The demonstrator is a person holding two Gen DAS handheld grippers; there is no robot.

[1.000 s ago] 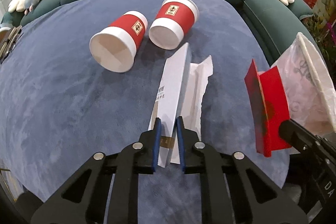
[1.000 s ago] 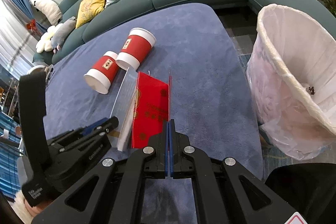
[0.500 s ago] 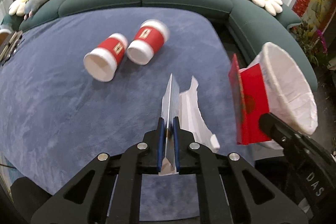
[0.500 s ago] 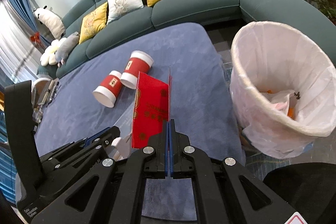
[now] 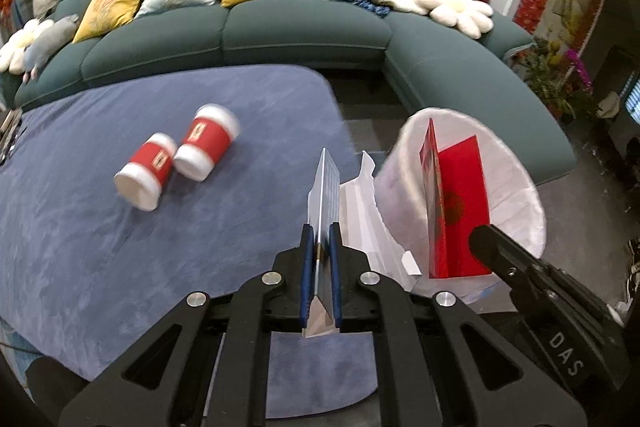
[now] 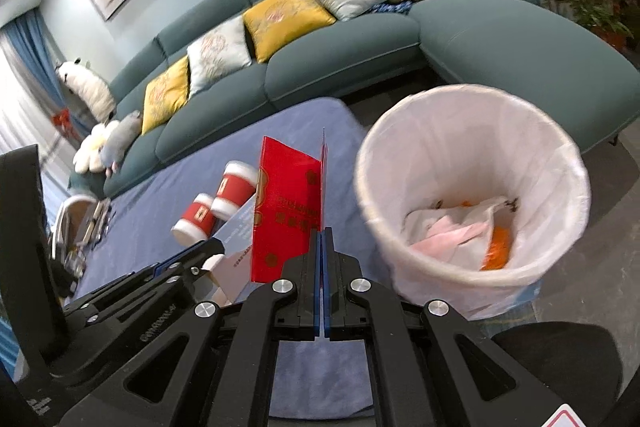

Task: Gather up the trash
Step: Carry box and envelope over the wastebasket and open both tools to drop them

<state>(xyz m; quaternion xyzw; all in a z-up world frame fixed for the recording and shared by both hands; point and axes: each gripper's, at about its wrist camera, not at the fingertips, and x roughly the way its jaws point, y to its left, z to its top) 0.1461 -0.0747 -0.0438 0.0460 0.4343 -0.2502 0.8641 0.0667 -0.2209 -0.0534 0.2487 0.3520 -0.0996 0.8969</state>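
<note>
Teal sofa [image 5: 304,27] curves round the back of the room, lined with yellow and pale cushions, and in front of it spreads a blue desk top [image 5: 100,227] with a soft, cloth-like surface. My left claw [image 5: 320,263] is clamped tight on a flattened white carton [image 5: 326,187], which stands on edge between the blue pads and rises above the desk; a torn white flap [image 5: 360,215] hangs off its right side. My right claw [image 6: 322,267] is pressed fully together on the thin edge of a folded red card sleeve [image 6: 286,219], held upright just left of the waste bin [image 6: 472,267]. That bin, lined with a white bag, stands on the floor beside the desk's right end, with crumpled pale wrappers and something orange already inside. Two red-and-white paper cups [image 5: 176,163] lie on their sides on the desk, touching each other, well apart from both claws. From the left wrist view, the red sleeve shows in front of the bin's mouth.
</note>
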